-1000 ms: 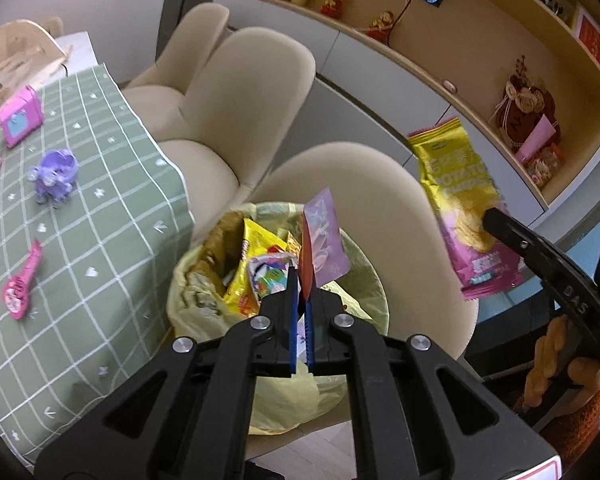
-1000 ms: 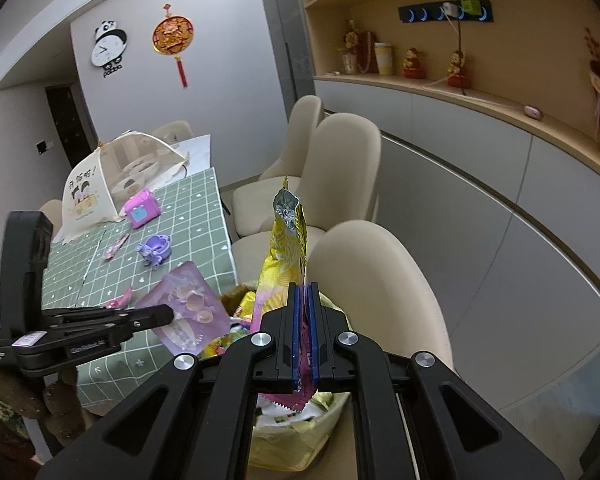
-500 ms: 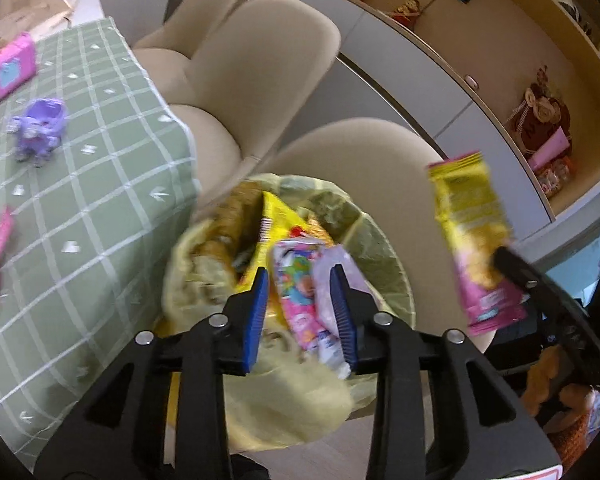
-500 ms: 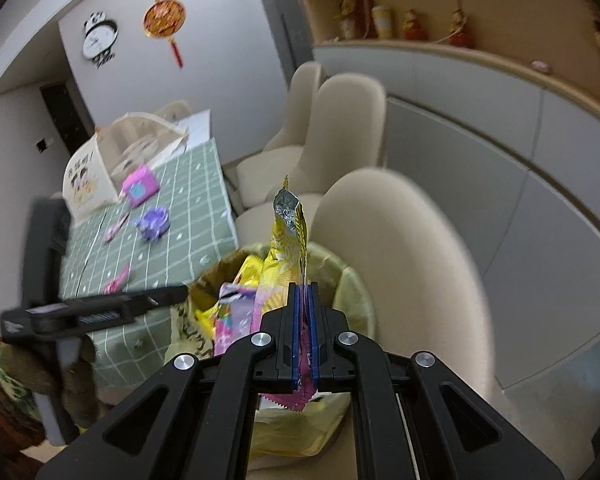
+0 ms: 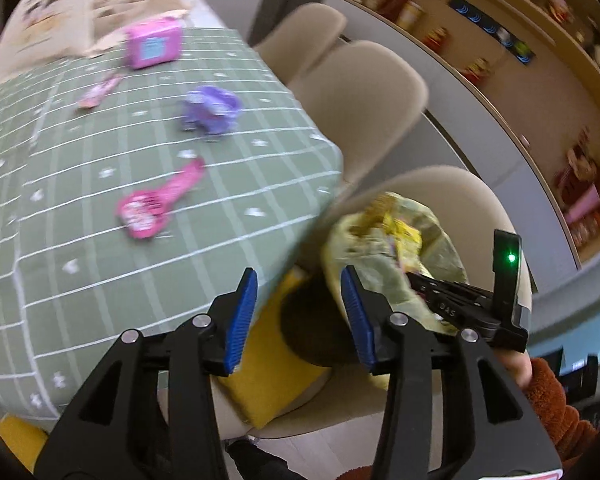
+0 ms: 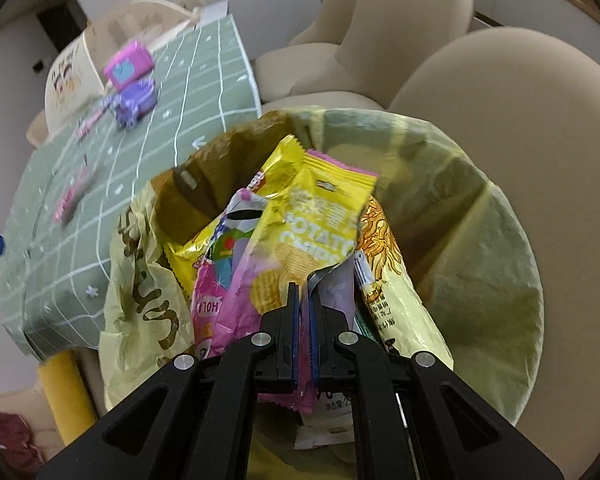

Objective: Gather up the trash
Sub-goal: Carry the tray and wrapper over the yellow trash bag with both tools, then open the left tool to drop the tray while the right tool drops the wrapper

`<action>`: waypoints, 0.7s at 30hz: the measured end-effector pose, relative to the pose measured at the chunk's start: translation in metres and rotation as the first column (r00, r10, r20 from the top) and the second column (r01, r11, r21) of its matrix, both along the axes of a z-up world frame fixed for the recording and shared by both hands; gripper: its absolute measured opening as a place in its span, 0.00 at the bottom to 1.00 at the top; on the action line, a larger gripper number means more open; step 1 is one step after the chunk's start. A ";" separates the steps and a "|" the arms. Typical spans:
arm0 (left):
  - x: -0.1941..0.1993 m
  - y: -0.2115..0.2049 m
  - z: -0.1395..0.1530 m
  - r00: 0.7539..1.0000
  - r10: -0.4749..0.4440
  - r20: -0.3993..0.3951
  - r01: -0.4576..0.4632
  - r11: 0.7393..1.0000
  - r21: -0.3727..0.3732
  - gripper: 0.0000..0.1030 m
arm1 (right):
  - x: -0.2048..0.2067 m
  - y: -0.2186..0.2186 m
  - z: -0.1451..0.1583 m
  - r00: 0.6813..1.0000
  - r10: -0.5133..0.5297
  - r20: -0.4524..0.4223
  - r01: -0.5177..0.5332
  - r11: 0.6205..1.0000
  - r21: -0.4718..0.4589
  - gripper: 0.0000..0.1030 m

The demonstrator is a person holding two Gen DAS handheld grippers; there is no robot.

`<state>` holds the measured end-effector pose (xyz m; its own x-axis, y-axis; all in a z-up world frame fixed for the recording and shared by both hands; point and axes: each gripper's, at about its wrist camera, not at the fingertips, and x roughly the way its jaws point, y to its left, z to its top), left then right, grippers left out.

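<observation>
Green checked cloth desk [image 5: 100, 208], rounded beige chair [image 6: 500, 128] beside. Translucent yellow-green trash bag [image 6: 480, 248] on its seat, stuffed with crinkled wrappers. Glossy chip packet [image 6: 300, 232] pinched in right gripper [image 6: 304, 304] jaws over bag. Left gripper [image 5: 298, 304] jaws opening, empty.

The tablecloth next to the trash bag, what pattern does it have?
The tablecloth is sage green with a white grid and small white marks, clearest in the left wrist view.
</observation>
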<state>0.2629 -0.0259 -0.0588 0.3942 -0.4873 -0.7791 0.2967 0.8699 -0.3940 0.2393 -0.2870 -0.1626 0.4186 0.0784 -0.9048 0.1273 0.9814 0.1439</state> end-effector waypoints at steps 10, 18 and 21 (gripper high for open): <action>0.003 0.041 -0.007 0.998 0.059 -0.011 -0.060 0.998 -0.010 0.44 | -0.004 -0.008 -0.003 0.998 -0.051 -0.026 0.052 0.998 0.044 0.09; 0.021 0.057 -0.009 0.999 0.045 -0.002 -0.045 0.999 -0.020 0.47 | -0.032 -0.020 0.029 0.989 -0.130 0.068 0.125 0.990 0.069 0.39; 0.032 0.068 -0.011 0.999 0.049 0.006 -0.049 0.999 -0.006 0.47 | -0.037 -0.018 0.044 0.981 -0.160 0.107 0.154 0.986 0.062 0.39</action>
<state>0.2953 0.0423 -0.0698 0.4226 -0.4718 -0.7738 0.2568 0.8812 -0.3970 0.2021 -0.3051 -0.1189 0.5276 0.0502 -0.8480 0.2592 0.9411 0.2170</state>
